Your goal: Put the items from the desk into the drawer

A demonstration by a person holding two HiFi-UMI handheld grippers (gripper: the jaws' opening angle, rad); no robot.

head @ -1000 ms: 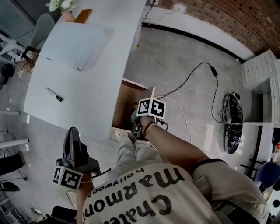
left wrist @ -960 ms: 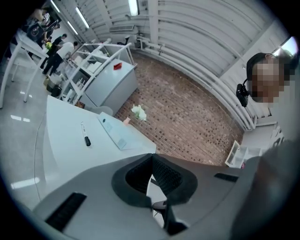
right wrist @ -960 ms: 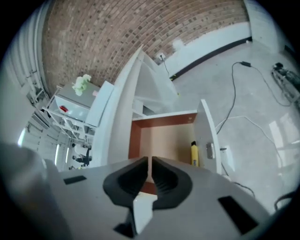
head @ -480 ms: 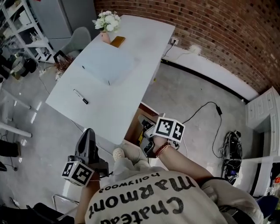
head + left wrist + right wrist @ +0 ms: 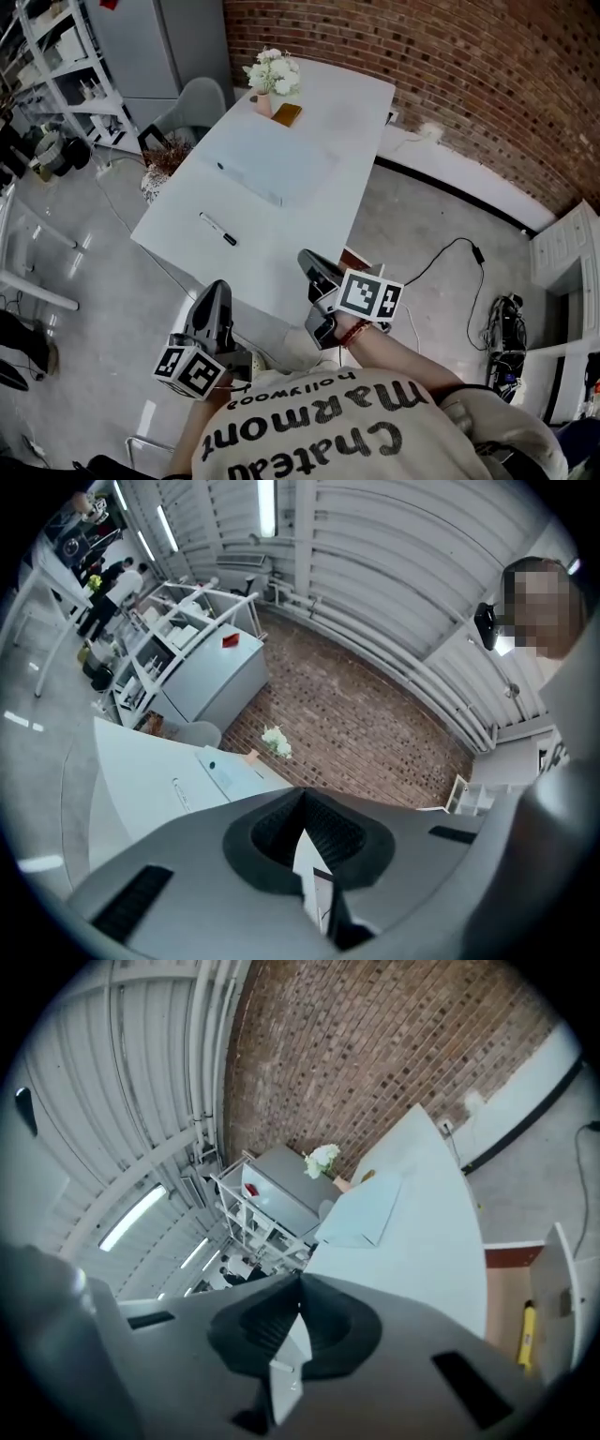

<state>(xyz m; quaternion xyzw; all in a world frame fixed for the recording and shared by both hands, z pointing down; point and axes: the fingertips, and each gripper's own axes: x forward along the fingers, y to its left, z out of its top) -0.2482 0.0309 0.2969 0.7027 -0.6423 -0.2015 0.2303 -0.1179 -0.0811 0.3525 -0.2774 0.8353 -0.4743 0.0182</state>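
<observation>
Lettering on the person's cream shirt (image 5: 319, 427) is the only writing that can be read. Upside down in the head view, it gives "Chate…", "MaRmon…" and, smaller, "hollywood", the ends partly lost in folds. Each gripper's cube carries black-and-white square markers and no words. A red label on the grey cabinet (image 5: 211, 677) is too small to read.

Both grippers are held at the near edge of the white desk (image 5: 281, 239), pointing along it toward the brick wall (image 5: 450, 66). The left gripper (image 5: 218, 285) has its 2 jaws closed together with nothing between them. The right gripper (image 5: 307, 256) is likewise closed and empty.

On the desk, 1 black-and-white pen (image 5: 217, 229) lies near the left edge, with a closed pale laptop (image 5: 272, 167) beyond it. At the far end a flat orange-brown thing (image 5: 287, 114) sits just beside a pink vase of white flowers (image 5: 270, 75). The drawer (image 5: 502, 1288) stands open under the desk's right side, and the right gripper view shows a yellow item (image 5: 528, 1335) inside it.
</observation>
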